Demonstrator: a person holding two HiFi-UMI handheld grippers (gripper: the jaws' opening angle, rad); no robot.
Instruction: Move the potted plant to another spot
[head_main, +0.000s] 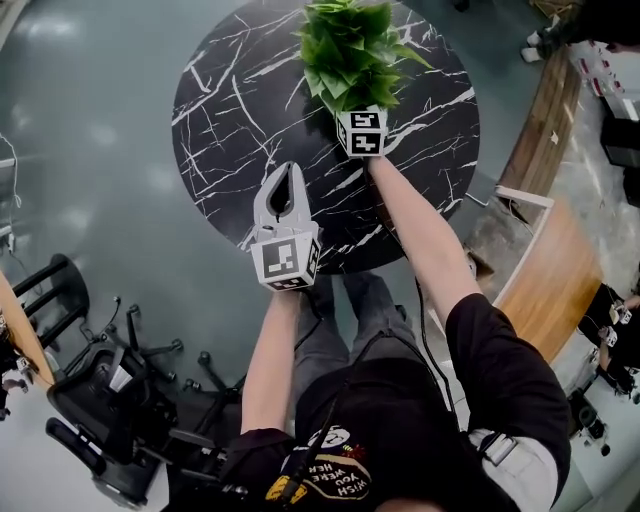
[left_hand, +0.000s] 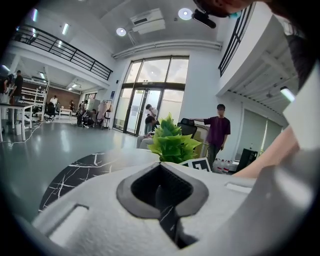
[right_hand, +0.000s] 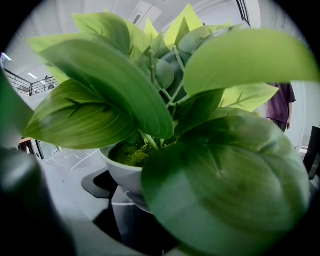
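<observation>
The potted plant (head_main: 352, 50) stands on the far part of the round black marble table (head_main: 220, 110), directly ahead of the right gripper (head_main: 362, 132). That gripper's jaws reach in under the leaves and close on the white pot (right_hand: 126, 176) from both sides, though a large leaf covers the jaw on the right. The left gripper (head_main: 290, 170) hangs over the near part of the table, well apart from the plant, its jaws brought together with nothing between them.
</observation>
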